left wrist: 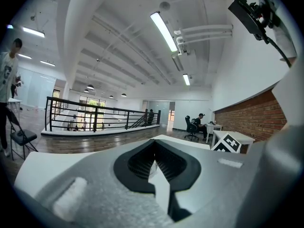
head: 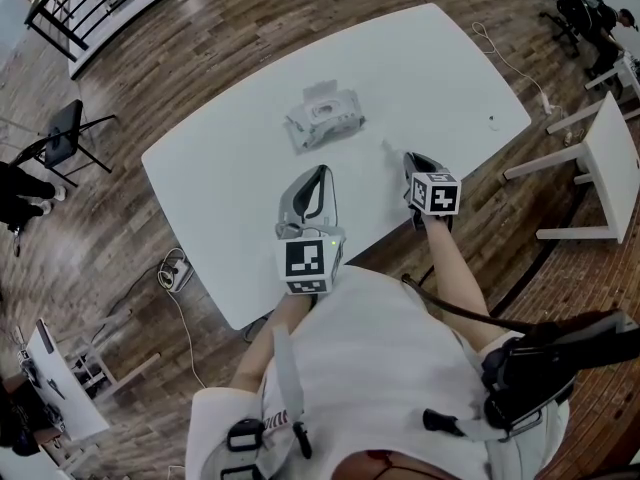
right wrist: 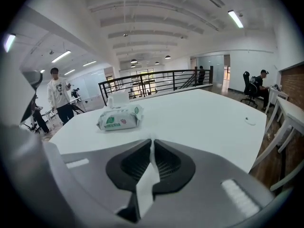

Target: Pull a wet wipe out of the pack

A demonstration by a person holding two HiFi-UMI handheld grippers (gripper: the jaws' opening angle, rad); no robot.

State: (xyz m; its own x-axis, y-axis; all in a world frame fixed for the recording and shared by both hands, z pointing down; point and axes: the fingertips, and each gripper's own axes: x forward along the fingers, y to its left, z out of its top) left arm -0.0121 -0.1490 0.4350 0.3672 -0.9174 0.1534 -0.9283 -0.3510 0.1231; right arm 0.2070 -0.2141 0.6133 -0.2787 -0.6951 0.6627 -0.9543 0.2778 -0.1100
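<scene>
The wet wipe pack point(head: 325, 118) lies on the white table point(head: 440, 68) with its lid flipped up; in the right gripper view the pack point(right wrist: 121, 118) sits ahead and to the left. My right gripper point(head: 412, 158) is to the right of the pack and nearer to me, apart from it. Its jaws point(right wrist: 152, 144) are shut on a thin white wipe point(right wrist: 147, 184), whose end pokes past the tips point(head: 388, 147). My left gripper point(head: 322, 171) hangs just in front of the pack, pointing almost level, its jaws point(left wrist: 155, 146) closed with nothing clearly held.
A small white object point(head: 491, 120) lies on the table toward the right end. White side tables point(head: 605, 163) stand right of it, and a black chair point(head: 62, 133) to the left. The table's near edge point(head: 380, 248) runs under my wrists. A person point(right wrist: 59, 99) stands beyond the table.
</scene>
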